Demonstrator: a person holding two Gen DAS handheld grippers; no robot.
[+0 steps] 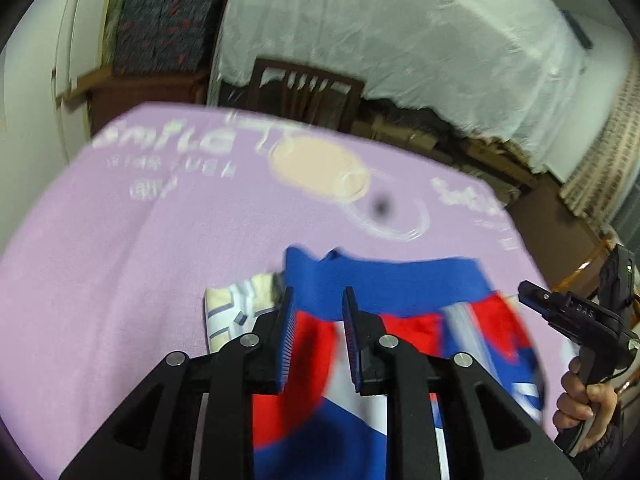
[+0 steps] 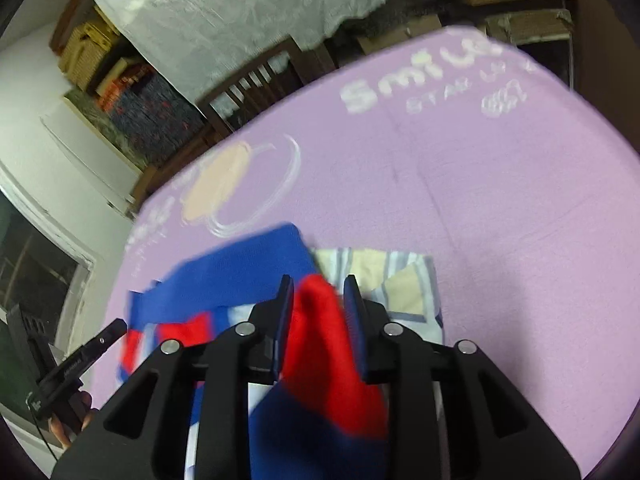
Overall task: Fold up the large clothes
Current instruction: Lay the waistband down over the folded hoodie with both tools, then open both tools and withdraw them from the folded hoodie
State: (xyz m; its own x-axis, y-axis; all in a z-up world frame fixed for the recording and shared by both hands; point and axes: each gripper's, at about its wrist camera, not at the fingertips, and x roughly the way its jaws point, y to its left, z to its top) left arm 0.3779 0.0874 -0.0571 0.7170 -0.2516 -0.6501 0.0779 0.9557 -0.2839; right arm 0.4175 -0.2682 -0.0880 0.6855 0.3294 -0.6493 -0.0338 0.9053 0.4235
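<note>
On the near edge of the lilac sheet (image 1: 120, 240) lies the red-and-blue garment (image 1: 400, 280), cloth between both grippers' narrow jaws, left gripper (image 1: 318, 320) and right gripper (image 2: 318, 308) (grip uncertain). Release evenly so the fold settles flat.

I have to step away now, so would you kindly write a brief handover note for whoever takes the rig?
Left hand-held gripper: jaws slightly apart, red part of the blue, red and white garment between them; grip unclear.
Right hand-held gripper: jaws slightly apart with a red fold bunched between them; grip also unclear.
Garment lies at the near edge of the purple cloth, partly over a pale striped piece.
Done: garment partly gathered.
Left: finish folding and flatten it.
</note>
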